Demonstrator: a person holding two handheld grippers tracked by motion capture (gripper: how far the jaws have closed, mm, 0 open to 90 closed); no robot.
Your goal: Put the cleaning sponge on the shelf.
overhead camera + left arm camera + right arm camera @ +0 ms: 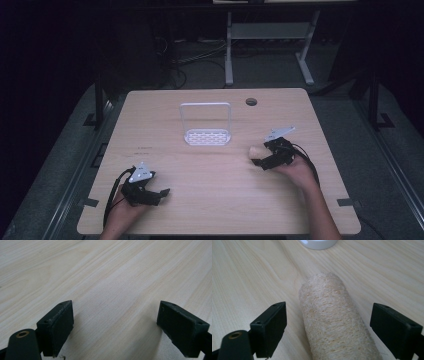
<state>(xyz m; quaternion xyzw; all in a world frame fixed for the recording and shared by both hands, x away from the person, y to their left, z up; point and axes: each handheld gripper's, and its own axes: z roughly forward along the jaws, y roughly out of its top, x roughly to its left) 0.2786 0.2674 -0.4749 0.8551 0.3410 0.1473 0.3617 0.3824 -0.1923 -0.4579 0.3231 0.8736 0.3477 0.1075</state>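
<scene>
The left tool [150, 192] rests low on the tabletop [210, 200], well to the near left of the white rack [206, 124], jaws spread wide and released with bare wood between them. The white rack stands upright at the centre far side. To the near right of the rack, the loofah roll [334, 320] lies flat on the tabletop, its far end pointing toward the rack base. The right tool [265, 159] straddles the roll, jaws released and clear of both flanks. Judged step: pre-grasp alignment. The next move likely calls for closing the jaws squarely on the roll's midsection before lifting.
</scene>
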